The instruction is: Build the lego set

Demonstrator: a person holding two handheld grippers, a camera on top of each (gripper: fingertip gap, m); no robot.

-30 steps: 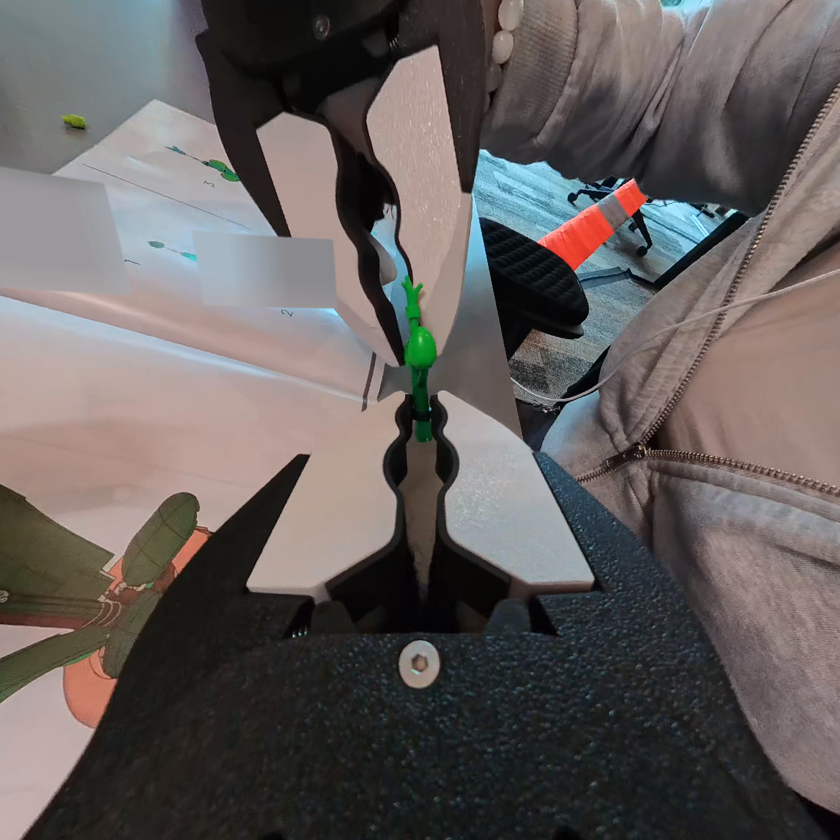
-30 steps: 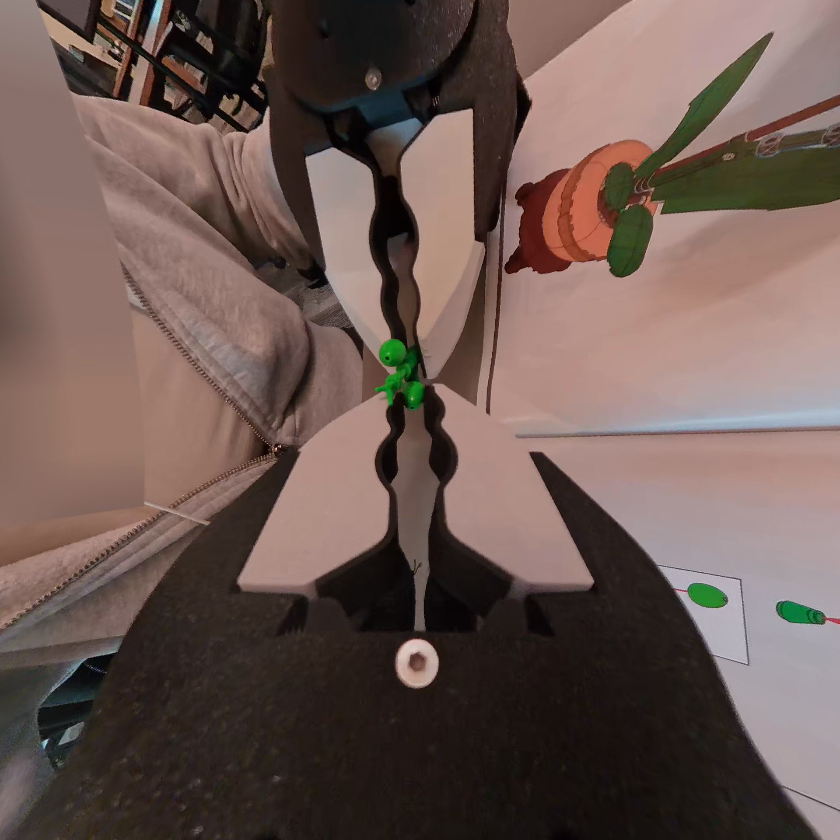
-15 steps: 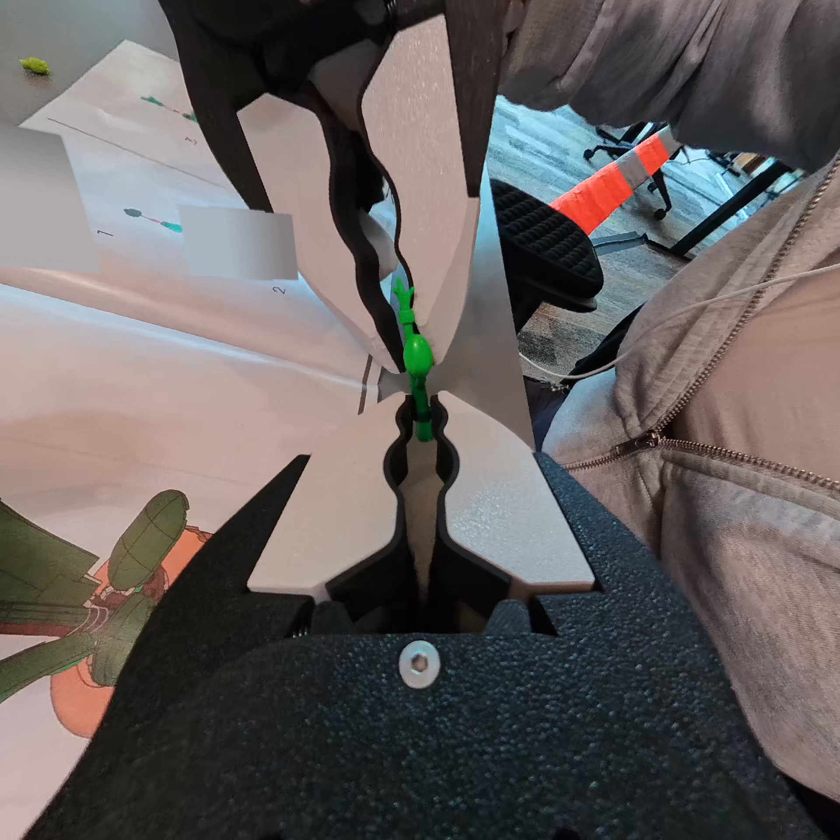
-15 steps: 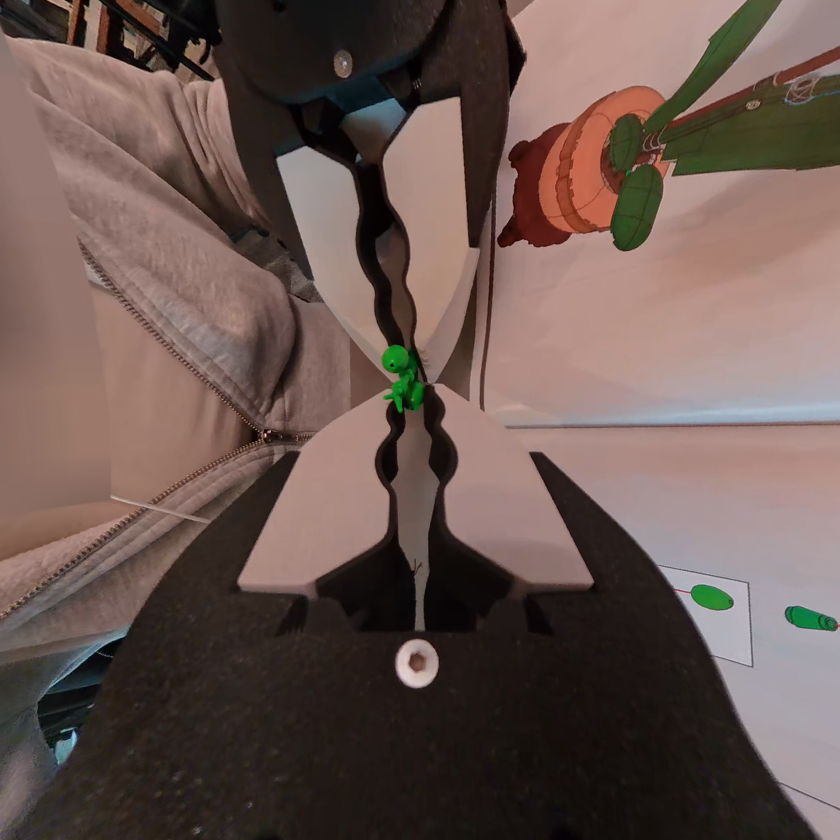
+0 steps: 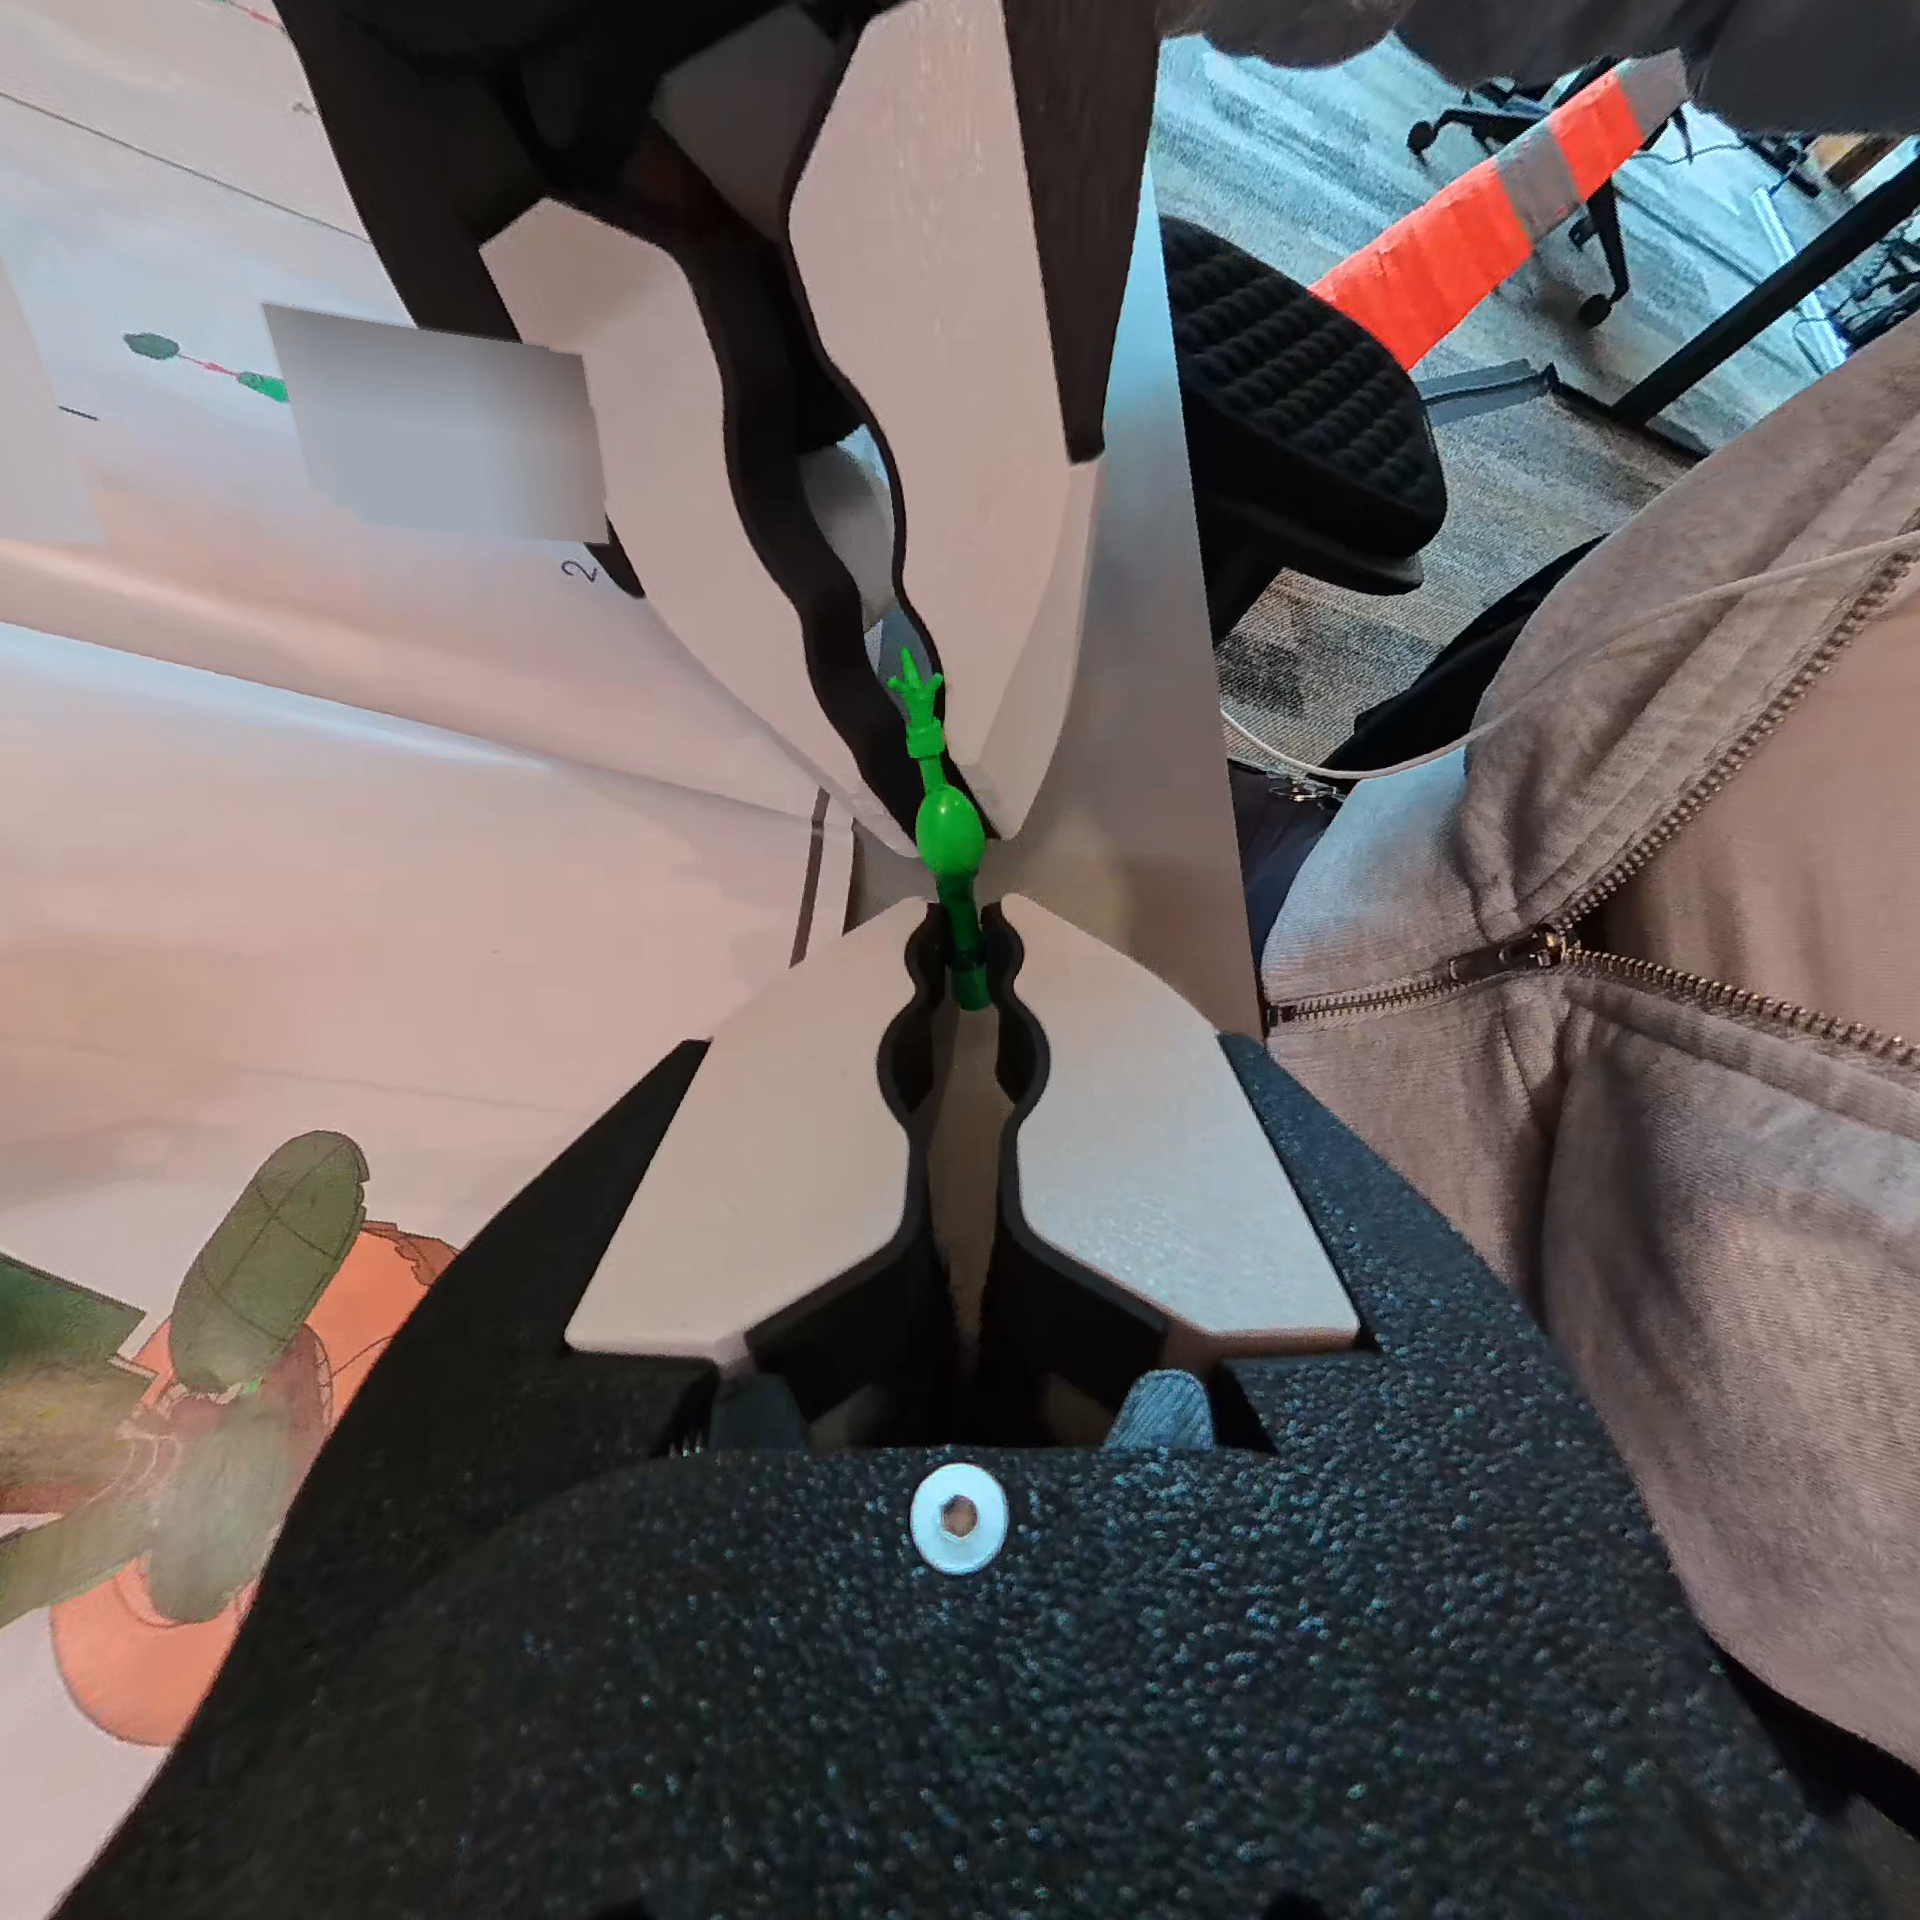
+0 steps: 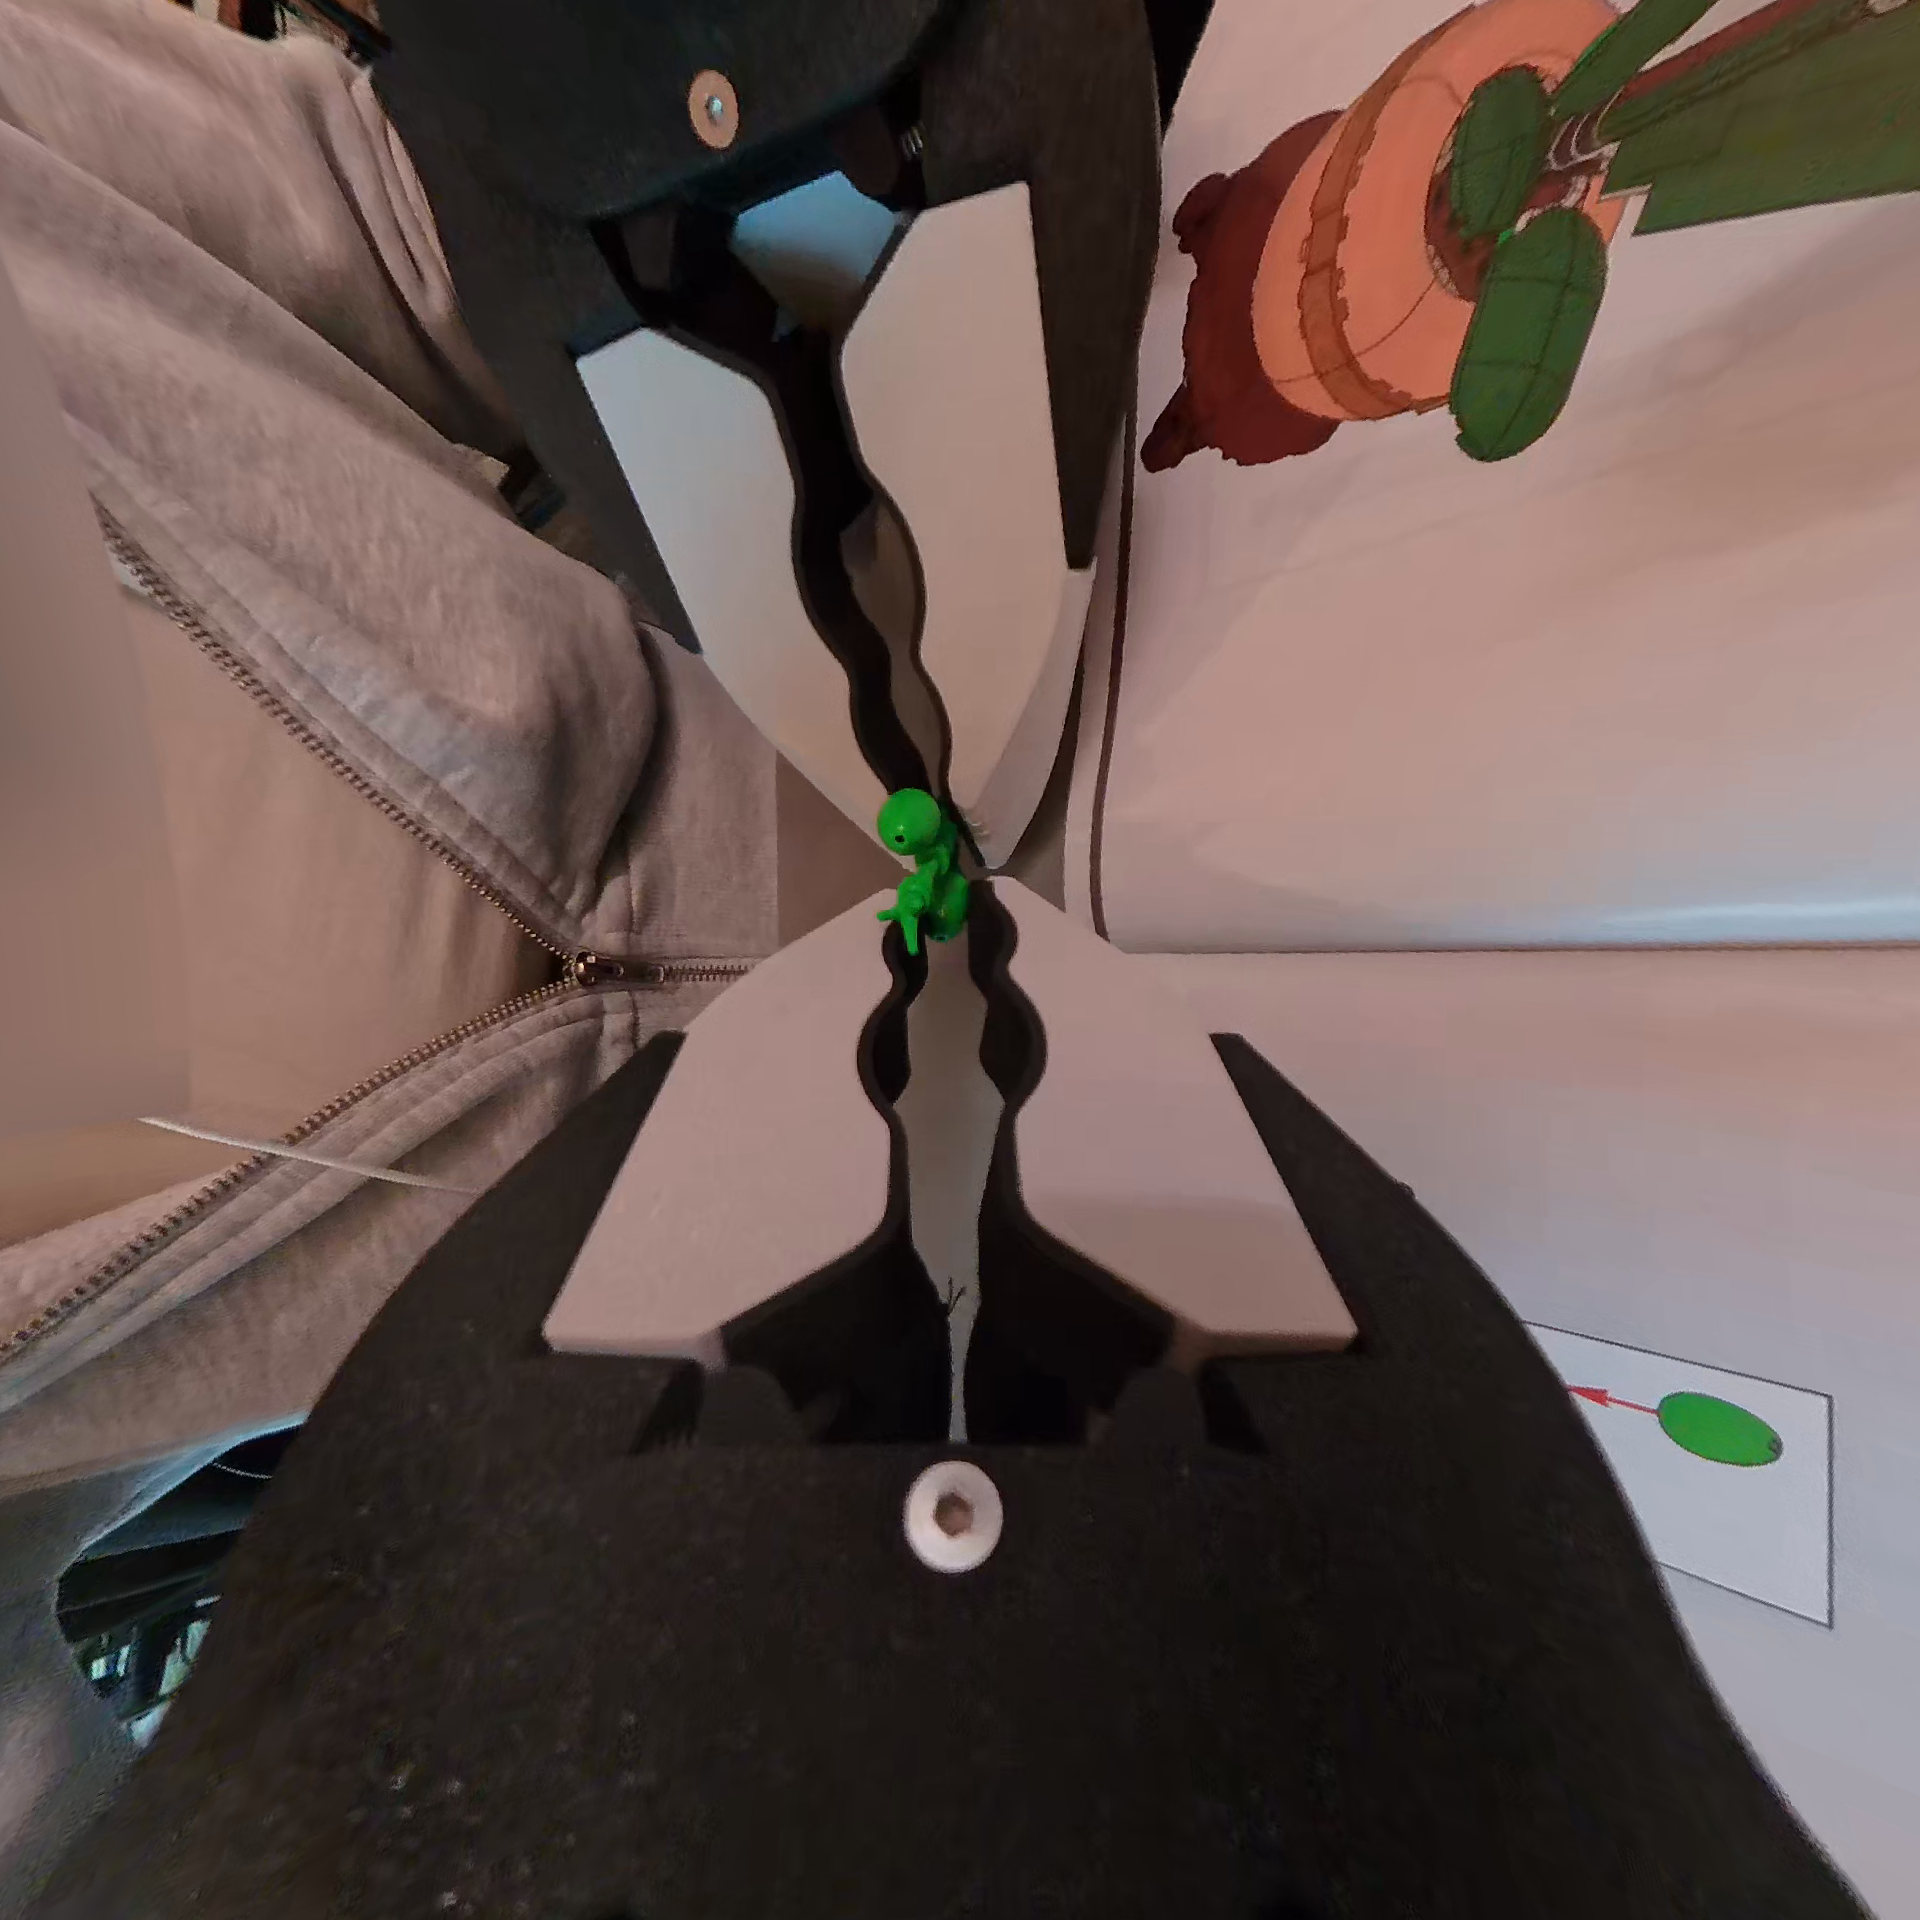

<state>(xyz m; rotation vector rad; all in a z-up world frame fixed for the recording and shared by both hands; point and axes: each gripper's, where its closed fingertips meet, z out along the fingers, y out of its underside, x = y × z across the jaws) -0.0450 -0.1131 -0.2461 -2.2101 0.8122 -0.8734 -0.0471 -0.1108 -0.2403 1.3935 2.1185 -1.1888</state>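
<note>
In the left wrist view my left gripper (image 5: 961, 920) is shut on the lower stem of a small green lego plant piece (image 5: 945, 831). The piece has an oval bud and a thin clawed tip. My right gripper (image 5: 935, 810) comes down from the top, tip to tip with the left, and is shut on the upper part. In the right wrist view my right gripper (image 6: 940, 920) is shut on the green piece (image 6: 928, 896), and the left gripper (image 6: 940, 831) meets it from above beside a green ball end (image 6: 909, 821). The joint between the green parts is hidden by the fingertips.
A white instruction sheet (image 5: 364, 883) with a printed potted plant (image 6: 1455, 260) lies under the grippers. A person in a grey zip hoodie (image 5: 1662, 1143) sits close on the right. A black office chair (image 5: 1299, 395) and an orange-and-grey bar (image 5: 1455, 239) stand beyond the table edge. Both grippers' tips are close together, under 4 cm apart.
Both grippers stay shut and tip to tip on the green piece. The pair has drifted over the sheet, and each opposite gripper looms a little closer and higher in view.
</note>
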